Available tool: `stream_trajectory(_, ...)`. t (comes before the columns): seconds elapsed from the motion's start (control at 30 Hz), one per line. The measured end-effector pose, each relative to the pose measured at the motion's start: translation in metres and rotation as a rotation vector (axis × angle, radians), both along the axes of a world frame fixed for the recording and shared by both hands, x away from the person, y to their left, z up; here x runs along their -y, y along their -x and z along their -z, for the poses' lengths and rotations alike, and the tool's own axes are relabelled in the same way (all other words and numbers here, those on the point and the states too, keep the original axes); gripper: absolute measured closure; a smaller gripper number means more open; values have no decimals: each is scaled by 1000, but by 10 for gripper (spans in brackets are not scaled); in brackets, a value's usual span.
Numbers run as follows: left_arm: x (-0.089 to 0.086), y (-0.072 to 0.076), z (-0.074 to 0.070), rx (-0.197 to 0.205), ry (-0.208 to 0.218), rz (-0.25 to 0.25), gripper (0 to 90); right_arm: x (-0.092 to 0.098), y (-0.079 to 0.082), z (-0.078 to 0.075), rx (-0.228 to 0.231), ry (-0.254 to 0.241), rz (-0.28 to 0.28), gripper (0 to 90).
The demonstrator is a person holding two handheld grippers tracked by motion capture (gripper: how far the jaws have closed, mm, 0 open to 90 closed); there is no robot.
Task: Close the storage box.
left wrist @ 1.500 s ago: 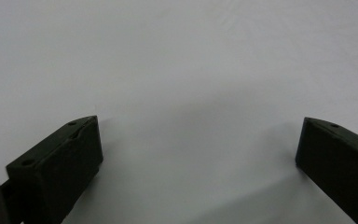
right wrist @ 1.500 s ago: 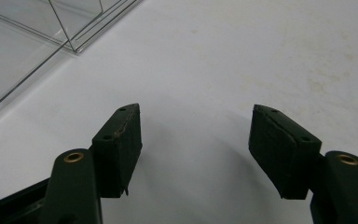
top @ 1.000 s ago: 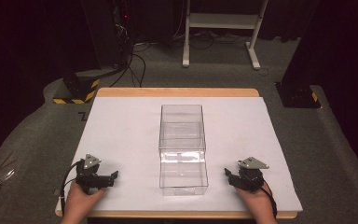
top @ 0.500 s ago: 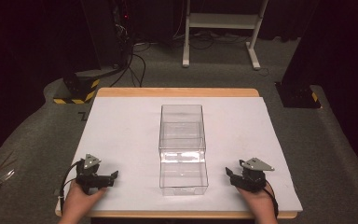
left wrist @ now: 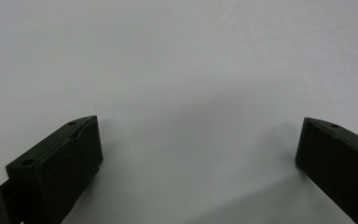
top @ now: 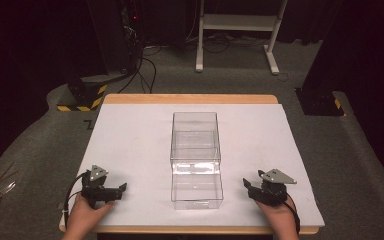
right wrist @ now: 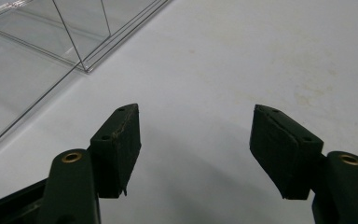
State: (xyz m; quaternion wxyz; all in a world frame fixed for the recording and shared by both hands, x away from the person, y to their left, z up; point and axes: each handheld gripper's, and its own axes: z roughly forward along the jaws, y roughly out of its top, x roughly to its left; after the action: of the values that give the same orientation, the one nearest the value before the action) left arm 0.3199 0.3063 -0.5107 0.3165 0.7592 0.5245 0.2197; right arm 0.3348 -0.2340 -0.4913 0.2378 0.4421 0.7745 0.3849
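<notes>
Left gripper [top: 121, 189]: I hold it at the white table cover's [top: 130, 150] near-left, jaws spread, empty.
Clear rigid plastic box [top: 196, 159]: centred between my grippers, touching neither; I judge it light, stiff, slippery; best gripped on a thin wall rim.
Right gripper [top: 247, 186]: near-right, jaws apart, empty.

Almost no change is seen across the three high-view moments. The left gripper [top: 122, 188] is found at the same spot on the near left of the bench [top: 130, 145], and the right gripper [top: 246, 184] is displaced at most a trace at the near right. No other displacement can be made out.
</notes>
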Motion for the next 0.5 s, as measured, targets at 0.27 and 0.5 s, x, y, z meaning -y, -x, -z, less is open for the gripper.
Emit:
stream_trajectory(0.27, 0, 0, 0, 0, -1, 0, 6, -5, 5, -8, 23, -11, -19, 346)
stream_trajectory(0.5, 0, 0, 0, 1, -1, 1, 6, -11, 9, -12, 41, -13, -42, 345)
